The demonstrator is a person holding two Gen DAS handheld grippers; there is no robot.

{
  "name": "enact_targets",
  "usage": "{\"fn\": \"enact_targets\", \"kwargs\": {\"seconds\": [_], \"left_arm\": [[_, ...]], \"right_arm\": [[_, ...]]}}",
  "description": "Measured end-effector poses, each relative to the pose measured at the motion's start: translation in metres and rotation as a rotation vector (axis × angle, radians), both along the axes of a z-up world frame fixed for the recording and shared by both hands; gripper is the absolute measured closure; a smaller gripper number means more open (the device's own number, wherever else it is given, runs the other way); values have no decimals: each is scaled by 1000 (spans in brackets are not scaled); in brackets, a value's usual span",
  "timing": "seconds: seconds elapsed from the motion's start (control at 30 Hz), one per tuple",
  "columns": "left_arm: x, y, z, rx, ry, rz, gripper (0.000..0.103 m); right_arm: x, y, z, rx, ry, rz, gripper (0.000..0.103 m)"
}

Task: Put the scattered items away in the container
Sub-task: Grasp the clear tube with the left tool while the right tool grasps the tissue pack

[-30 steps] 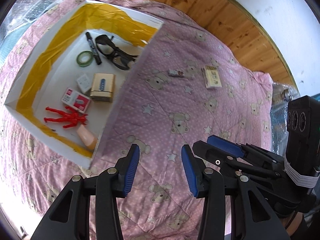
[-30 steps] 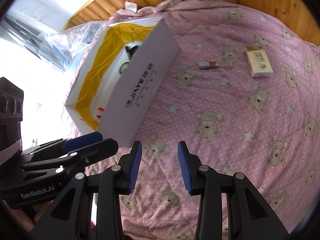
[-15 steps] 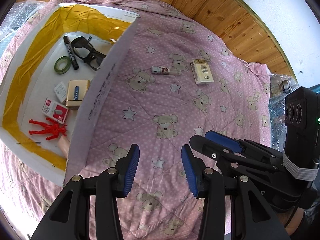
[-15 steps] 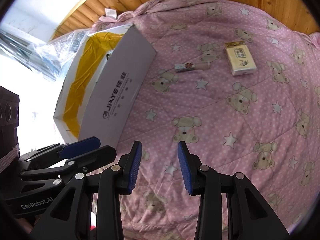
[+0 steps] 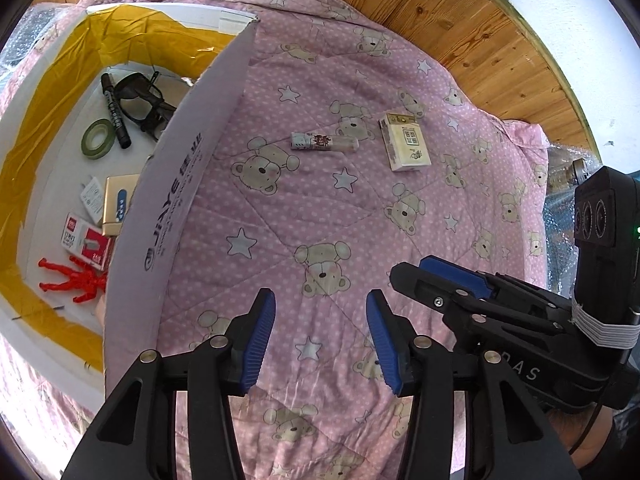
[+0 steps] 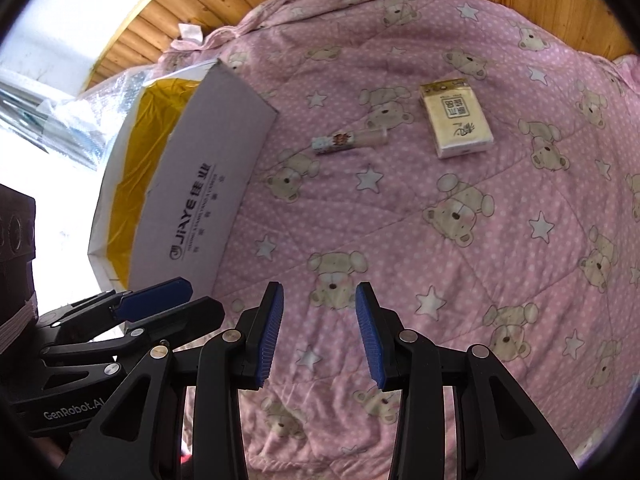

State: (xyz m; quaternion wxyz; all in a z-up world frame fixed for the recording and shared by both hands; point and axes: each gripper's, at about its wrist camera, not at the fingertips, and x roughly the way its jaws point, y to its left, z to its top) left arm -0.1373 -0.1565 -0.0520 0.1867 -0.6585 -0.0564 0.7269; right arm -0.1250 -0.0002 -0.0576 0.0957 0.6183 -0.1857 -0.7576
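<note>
A white cardboard box (image 5: 176, 184) (image 6: 208, 196) with yellow tape inside lies on the left of a pink bear-print quilt. Inside it I see black glasses (image 5: 140, 100), a marker (image 5: 115, 112), a green tape roll (image 5: 96, 138), small boxes and a red figure (image 5: 74, 276). A small printed tube (image 5: 324, 143) (image 6: 350, 140) and a cream pack (image 5: 405, 146) (image 6: 456, 122) lie on the quilt to the right of the box. My left gripper (image 5: 320, 332) and right gripper (image 6: 319, 332) both stand open and empty, well short of the tube.
The quilt (image 5: 360, 220) covers the surface, with a wooden floor (image 5: 460, 28) beyond its far edge. Bubble wrap (image 6: 80, 120) lies behind the box. The right gripper's body (image 5: 520, 312) is at the right of the left wrist view.
Both grippers have moved right and away from the box, toward the tube and pack, which now sit nearer the middle of each view. Both stay open.
</note>
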Motion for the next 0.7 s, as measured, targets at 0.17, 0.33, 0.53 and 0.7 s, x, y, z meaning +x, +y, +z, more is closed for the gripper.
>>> {"fn": "enact_targets", "kwargs": {"seconds": [0.17, 0.33, 0.53, 0.7], "left_arm": [[-13, 8, -9, -1, -10, -5, 54], [-28, 18, -17, 1, -17, -11, 54], [-47, 29, -27, -1, -14, -19, 54], [-63, 38, -37, 1, -15, -24, 52]], "right_arm": [[-12, 12, -7, 5, -11, -14, 63], [-22, 22, -16, 9, -23, -29, 63], [-34, 40, -25, 15, -34, -57, 62], [-47, 58, -29, 22, -33, -89, 59]]}}
